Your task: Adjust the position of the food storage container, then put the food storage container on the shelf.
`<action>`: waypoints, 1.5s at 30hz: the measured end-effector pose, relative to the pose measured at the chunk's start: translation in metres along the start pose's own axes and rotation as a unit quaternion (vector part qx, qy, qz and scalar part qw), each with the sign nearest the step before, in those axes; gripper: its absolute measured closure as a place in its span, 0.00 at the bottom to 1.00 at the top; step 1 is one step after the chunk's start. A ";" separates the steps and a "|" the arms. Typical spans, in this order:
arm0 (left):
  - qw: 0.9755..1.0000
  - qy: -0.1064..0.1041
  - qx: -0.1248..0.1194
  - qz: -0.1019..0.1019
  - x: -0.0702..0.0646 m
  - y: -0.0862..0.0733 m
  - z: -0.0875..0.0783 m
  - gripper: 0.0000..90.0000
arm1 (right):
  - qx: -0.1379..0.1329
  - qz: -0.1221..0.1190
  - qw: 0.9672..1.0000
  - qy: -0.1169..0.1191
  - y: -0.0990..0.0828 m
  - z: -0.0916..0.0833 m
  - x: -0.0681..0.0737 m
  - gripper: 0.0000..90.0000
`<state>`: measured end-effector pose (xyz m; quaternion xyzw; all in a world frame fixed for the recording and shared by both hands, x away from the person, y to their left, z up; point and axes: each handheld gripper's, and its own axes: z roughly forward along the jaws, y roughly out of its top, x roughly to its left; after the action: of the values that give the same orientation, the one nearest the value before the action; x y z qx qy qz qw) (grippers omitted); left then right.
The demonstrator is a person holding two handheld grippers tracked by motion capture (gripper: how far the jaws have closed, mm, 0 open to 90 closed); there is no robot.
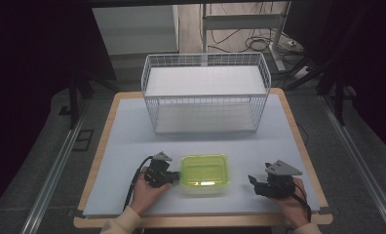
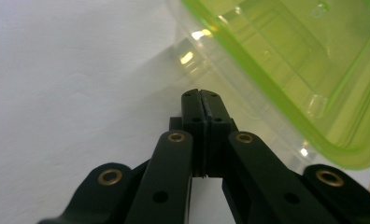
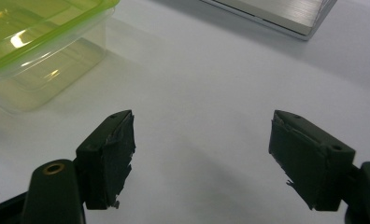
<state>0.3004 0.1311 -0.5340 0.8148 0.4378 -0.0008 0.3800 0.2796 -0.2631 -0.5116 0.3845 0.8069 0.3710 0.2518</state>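
A clear plastic container [image 1: 204,174] with a translucent green lid stands near the front middle of the table. My left gripper [image 1: 176,178] lies at its left side, jaws shut with nothing between them. In the left gripper view the closed tips [image 2: 202,95] sit just beside the container's clear wall [image 2: 248,107], under the green lid rim [image 2: 286,102]; whether they touch it I cannot tell. My right gripper [image 1: 252,180] rests on the table to the right of the container, apart from it. Its jaws [image 3: 202,154] stand wide open over bare table, with the container [image 3: 38,42] off to their left.
A white wire basket [image 1: 205,92] with a shelf inside stands at the back middle of the white table top [image 1: 132,141]. Its base edge [image 3: 276,14] shows far ahead in the right gripper view. The table's wooden rim [image 1: 298,141] runs around the white surface.
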 end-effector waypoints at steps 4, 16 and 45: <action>1.000 0.003 -0.018 -0.002 -0.001 -0.005 -0.013 1.00 | -0.011 0.009 1.000 0.005 0.000 -0.004 -0.001 0.25; 0.997 0.016 -0.055 -0.044 -0.002 -0.019 -0.042 0.62 | -0.030 0.047 0.996 0.076 0.008 -0.008 0.004 0.25; 0.990 -0.061 -0.059 -0.116 0.003 0.006 -0.033 0.40 | 0.024 0.135 0.973 0.184 0.046 0.011 0.008 0.36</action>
<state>0.2954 0.1515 -0.5079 0.7329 0.5049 -0.0690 0.4507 0.3026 -0.2319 -0.4825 0.4208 0.7888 0.4464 0.0372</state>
